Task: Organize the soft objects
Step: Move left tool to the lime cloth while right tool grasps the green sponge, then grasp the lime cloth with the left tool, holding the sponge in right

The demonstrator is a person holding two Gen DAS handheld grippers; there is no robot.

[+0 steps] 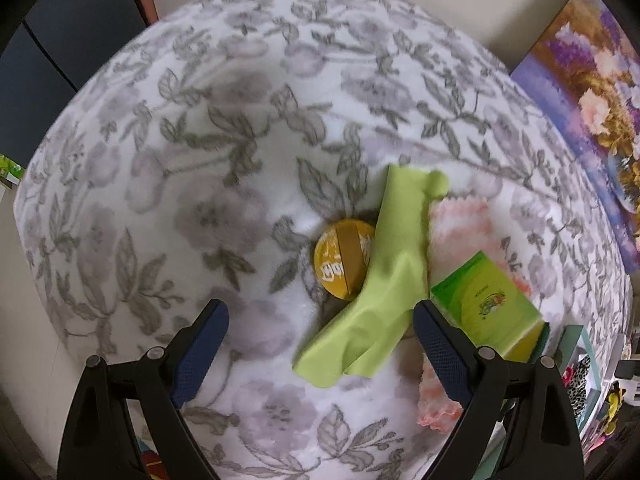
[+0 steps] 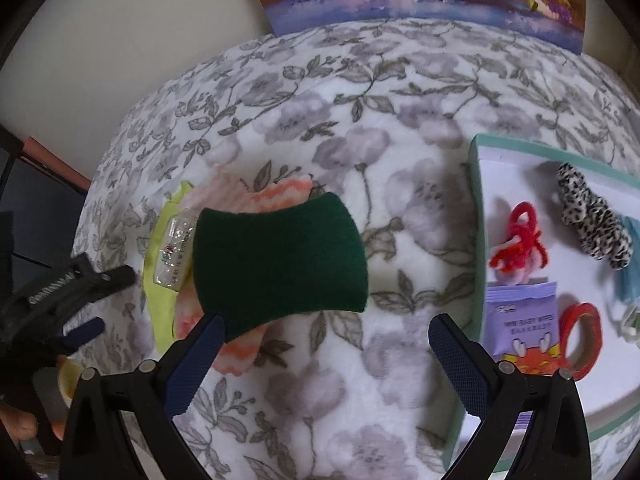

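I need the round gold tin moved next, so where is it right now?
In the left wrist view the gold tin lies on the floral blanket just right of centre, partly tucked under the left edge of the green cloth.

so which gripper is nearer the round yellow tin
Left. The left gripper hangs open just short of the round yellow tin. The right gripper sits off to the tin's right, past the green sponge.
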